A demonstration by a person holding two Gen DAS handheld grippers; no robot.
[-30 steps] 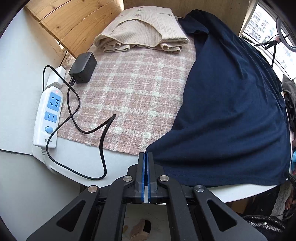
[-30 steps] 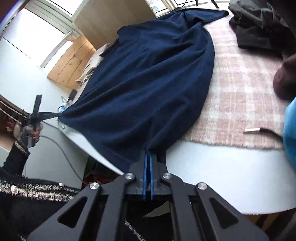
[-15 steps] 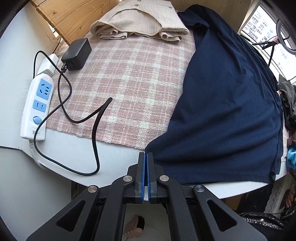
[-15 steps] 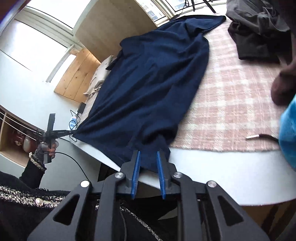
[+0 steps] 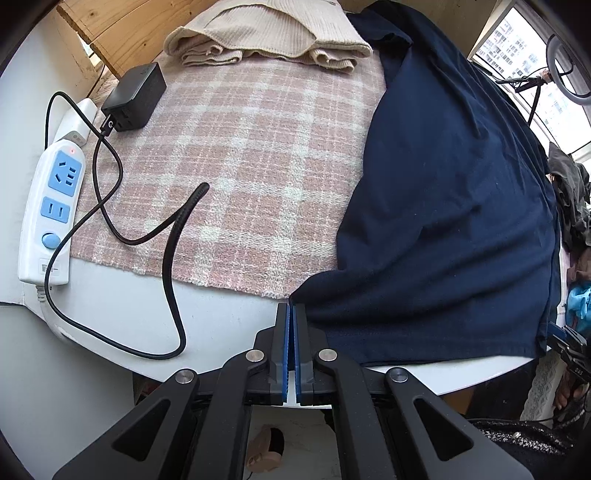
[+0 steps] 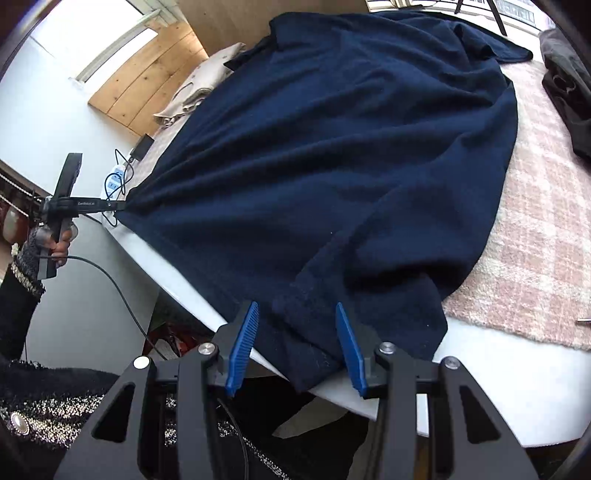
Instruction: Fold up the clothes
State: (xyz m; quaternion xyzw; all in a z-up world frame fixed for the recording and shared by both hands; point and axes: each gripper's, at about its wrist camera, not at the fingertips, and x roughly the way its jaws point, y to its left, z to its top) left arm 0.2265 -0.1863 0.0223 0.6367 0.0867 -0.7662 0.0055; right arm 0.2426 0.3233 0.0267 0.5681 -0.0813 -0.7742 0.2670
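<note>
A navy shirt [image 5: 443, 203] lies spread over the right part of the table and hangs a little over the front edge. My left gripper [image 5: 290, 308] is shut on the shirt's near left hem corner. The right wrist view shows it [image 6: 120, 206] pulling that corner taut in a person's hand. My right gripper [image 6: 295, 314] is at the shirt's [image 6: 332, 147] other near corner with its jaws opening. The bunched hem lies loose between the blue pads [image 6: 243, 343], which do not press it.
A pink plaid cloth [image 5: 240, 166] covers the white table [image 5: 221, 321]. A folded beige garment [image 5: 269, 33] sits at the back. A white power strip [image 5: 51, 210], black adapter [image 5: 135, 98] and cable [image 5: 173, 258] lie left. Dark clothes [image 6: 569, 85] are piled far right.
My right gripper's jaws have gone from shut to apart, releasing the shirt's hem, which now rests on the table edge. My left gripper stays shut on its corner and has sunk a little.
</note>
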